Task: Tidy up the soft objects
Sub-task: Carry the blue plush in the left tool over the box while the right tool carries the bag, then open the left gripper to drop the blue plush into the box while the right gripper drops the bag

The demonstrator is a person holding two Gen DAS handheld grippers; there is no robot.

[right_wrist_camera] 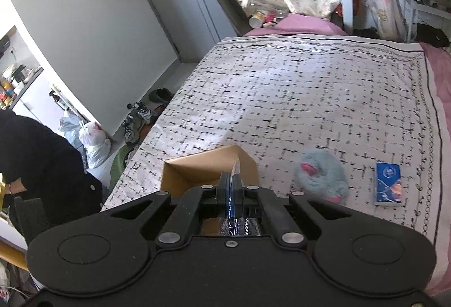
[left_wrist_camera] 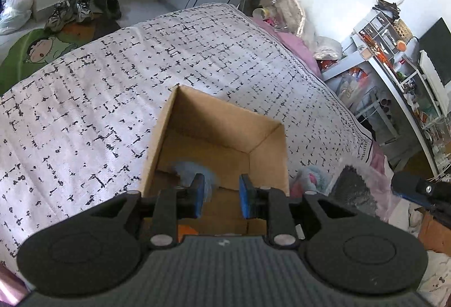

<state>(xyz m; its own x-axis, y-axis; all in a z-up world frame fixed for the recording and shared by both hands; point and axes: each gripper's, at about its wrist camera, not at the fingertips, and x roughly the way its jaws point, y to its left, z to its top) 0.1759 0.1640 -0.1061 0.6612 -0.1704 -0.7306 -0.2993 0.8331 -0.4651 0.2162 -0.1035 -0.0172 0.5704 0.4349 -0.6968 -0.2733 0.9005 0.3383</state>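
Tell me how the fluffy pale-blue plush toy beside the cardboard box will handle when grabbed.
The fluffy pale-blue plush toy with pink patches looks soft, so it would probably squash between claw pads rather than resist. Its long fur suggests it is light for its bulk. Its rounded shape on the patterned bedspread might wobble when nudged, though the fabric should stop any real rolling.

1. You had no readable text in either view.
2. The blue packet (right_wrist_camera: 388,184), lower right of the right wrist view, carried printing too small to read.
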